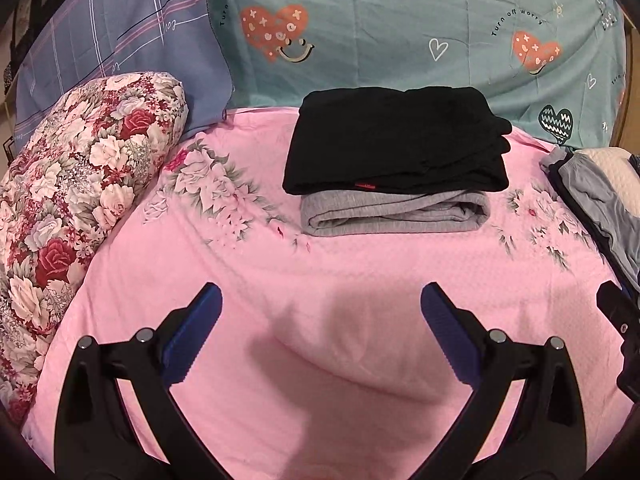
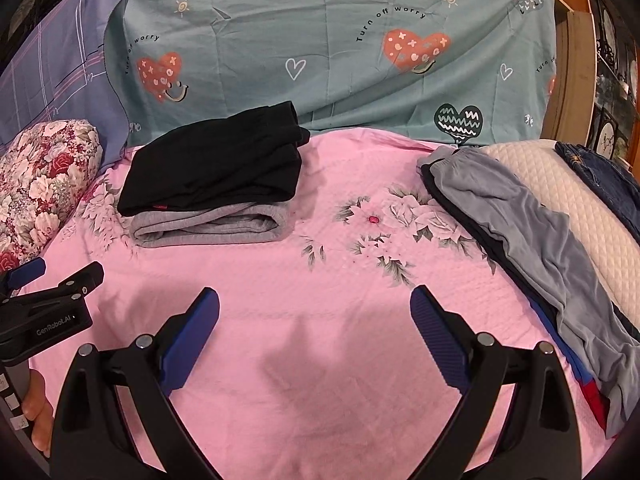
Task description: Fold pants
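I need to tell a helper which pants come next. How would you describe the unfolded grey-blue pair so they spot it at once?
On the pink floral bedsheet, look right to the white quilted pillow. The grey-blue pants lie stretched out along its near edge. Unlike the folded black and light grey stack, they are unfolded.

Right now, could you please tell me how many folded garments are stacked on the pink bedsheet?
2: the folded black garment lies on top, and the folded grey knit garment lies directly beneath it. Thinner layers between them may be hidden.
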